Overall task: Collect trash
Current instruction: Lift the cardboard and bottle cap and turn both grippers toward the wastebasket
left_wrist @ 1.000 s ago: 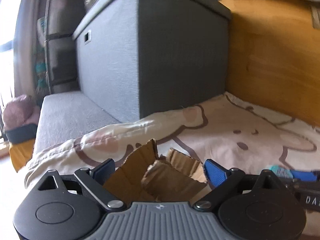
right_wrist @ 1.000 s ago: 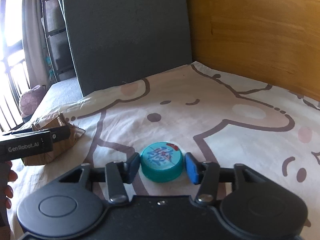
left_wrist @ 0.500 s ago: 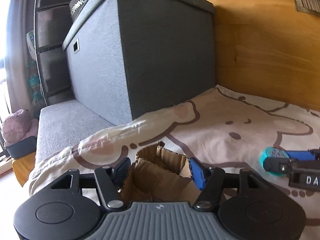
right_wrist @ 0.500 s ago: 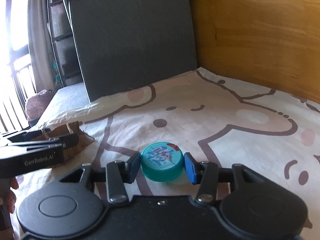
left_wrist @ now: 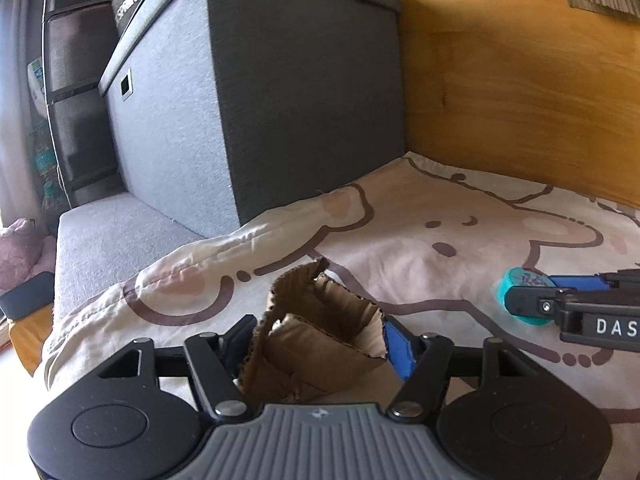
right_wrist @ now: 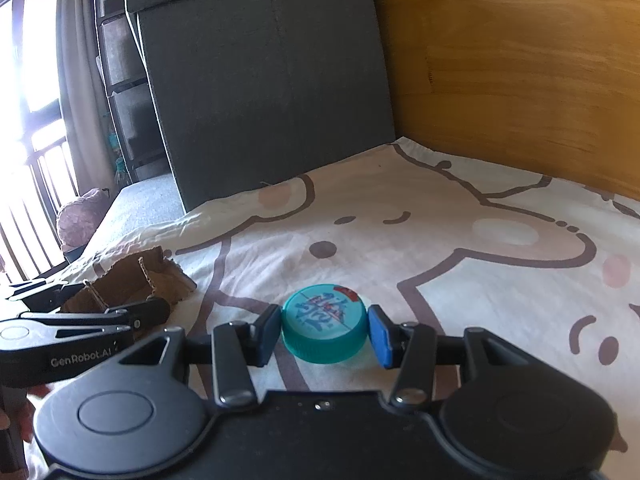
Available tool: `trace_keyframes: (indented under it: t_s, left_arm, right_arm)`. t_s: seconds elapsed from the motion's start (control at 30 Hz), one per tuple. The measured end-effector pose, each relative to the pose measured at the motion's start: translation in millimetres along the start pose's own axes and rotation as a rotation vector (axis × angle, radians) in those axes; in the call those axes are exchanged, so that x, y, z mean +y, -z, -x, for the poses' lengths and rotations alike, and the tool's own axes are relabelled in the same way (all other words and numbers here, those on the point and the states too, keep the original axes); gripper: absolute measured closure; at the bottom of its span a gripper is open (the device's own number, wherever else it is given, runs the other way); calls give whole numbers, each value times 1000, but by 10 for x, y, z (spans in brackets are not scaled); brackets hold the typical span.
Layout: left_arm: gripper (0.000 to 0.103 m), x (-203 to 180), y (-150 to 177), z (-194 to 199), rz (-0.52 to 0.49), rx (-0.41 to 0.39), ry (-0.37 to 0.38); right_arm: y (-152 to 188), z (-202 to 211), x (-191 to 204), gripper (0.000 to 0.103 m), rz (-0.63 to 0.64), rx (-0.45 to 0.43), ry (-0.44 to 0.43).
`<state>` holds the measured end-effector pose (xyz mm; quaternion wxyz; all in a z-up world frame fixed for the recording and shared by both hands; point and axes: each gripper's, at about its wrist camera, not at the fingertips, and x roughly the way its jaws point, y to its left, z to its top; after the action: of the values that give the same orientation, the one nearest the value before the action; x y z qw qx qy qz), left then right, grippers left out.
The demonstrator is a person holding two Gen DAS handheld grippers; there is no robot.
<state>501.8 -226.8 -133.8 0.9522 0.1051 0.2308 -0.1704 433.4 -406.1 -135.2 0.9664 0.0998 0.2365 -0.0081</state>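
Since a second ago the left gripper (left_wrist: 320, 340) has been closing, and now its blue pads are pinching a torn, crumpled piece of cardboard (left_wrist: 316, 328), folding it up between them on the cartoon-print bedsheet (left_wrist: 460, 216). Over to the side, the right gripper (right_wrist: 324, 330) is sitting just where it was, its jaws partly closed and pressing on both sides of a teal bottle cap (right_wrist: 324, 328) that is lying flat on the same sheet. Behind both, a grey fabric storage box (left_wrist: 280, 92) is standing against the wooden headboard (left_wrist: 520, 92).
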Motion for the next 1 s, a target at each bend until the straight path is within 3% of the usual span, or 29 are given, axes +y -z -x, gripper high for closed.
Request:
trace_keyframes:
  t_s: [0.13, 0.33, 0.53, 0.67, 0.83, 1.0]
  left_arm:
    - [39, -10, -19, 62, -6, 10, 15]
    - [39, 105, -16, 106, 84, 46, 74]
    - [33, 77, 1, 48, 73, 77, 81]
    - [26, 89, 21, -84, 109, 172, 78]
    - [39, -22, 64, -20, 41, 102, 39]
    - [42, -59, 77, 125, 15, 27, 8]
  right_arm:
    - [-1, 16, -3, 55, -5, -4, -4]
    - [-1, 49, -3, 55, -8, -12, -7]
    - [-7, 54, -28, 55, -22, -11, -12]
    - [-9, 57, -39, 55, -27, -10, -17]
    - [-5, 67, -59, 55, -36, -14, -24]
    - [-8, 92, -63, 55, -43, -24, -33]
